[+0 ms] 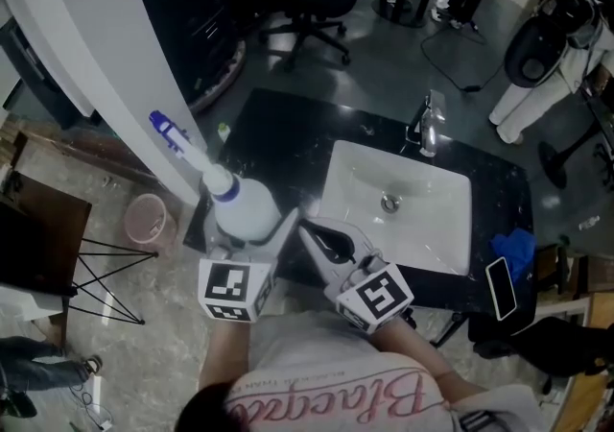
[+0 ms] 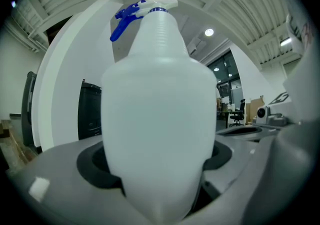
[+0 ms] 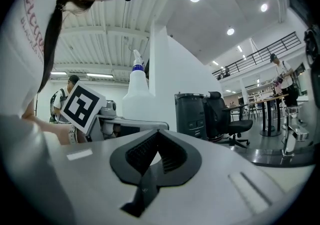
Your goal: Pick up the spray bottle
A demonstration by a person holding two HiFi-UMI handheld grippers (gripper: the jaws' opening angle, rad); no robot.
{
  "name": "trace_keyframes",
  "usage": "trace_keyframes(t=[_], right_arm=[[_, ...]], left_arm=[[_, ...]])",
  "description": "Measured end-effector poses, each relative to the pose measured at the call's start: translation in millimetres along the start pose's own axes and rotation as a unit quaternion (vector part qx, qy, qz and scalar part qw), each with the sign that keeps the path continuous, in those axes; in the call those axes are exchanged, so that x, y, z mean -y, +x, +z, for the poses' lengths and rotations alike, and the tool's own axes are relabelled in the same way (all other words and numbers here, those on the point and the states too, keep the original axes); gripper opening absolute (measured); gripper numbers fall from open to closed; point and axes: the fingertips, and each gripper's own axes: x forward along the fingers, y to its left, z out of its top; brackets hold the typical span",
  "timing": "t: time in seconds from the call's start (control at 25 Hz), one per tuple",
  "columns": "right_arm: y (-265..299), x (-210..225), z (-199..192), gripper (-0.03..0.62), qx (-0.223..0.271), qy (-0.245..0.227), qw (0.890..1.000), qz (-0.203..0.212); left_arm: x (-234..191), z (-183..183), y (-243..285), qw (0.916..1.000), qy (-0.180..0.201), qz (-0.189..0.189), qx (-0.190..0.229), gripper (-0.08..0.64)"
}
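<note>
The spray bottle (image 1: 242, 207) is white and translucent with a blue trigger head (image 1: 170, 131), and it is lifted over the black counter's left end. My left gripper (image 1: 246, 228) is shut on its body. In the left gripper view the bottle (image 2: 160, 114) fills the middle, upright between the jaws, with the gripper (image 2: 160, 174) pressing its sides. My right gripper (image 1: 309, 231) hangs just to the right of the bottle, shut with nothing in it. Its view shows the jaws (image 3: 158, 134) meeting at the tips, the bottle (image 3: 137, 94) beyond on the left.
A white sink basin (image 1: 451, 185) with a chrome tap (image 1: 429, 128) sits in the black counter (image 1: 288, 128). A blue cloth (image 1: 515, 250) and a phone (image 1: 501, 288) lie at the right end. A white pillar (image 1: 91, 56), a pink bin (image 1: 147, 219) and an office chair (image 1: 312, 3) stand around.
</note>
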Motion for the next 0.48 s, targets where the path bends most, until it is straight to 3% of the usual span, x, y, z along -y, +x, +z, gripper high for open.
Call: trace_keyframes(t=[0.48], right_arm=[[-10.1,-1.3,5.8,0.0,0.009,0.0,1.0,-0.002]], left_arm=[[9.7,3.1,-3.1,1.0,0.006,-0.001,0.001,0.426]])
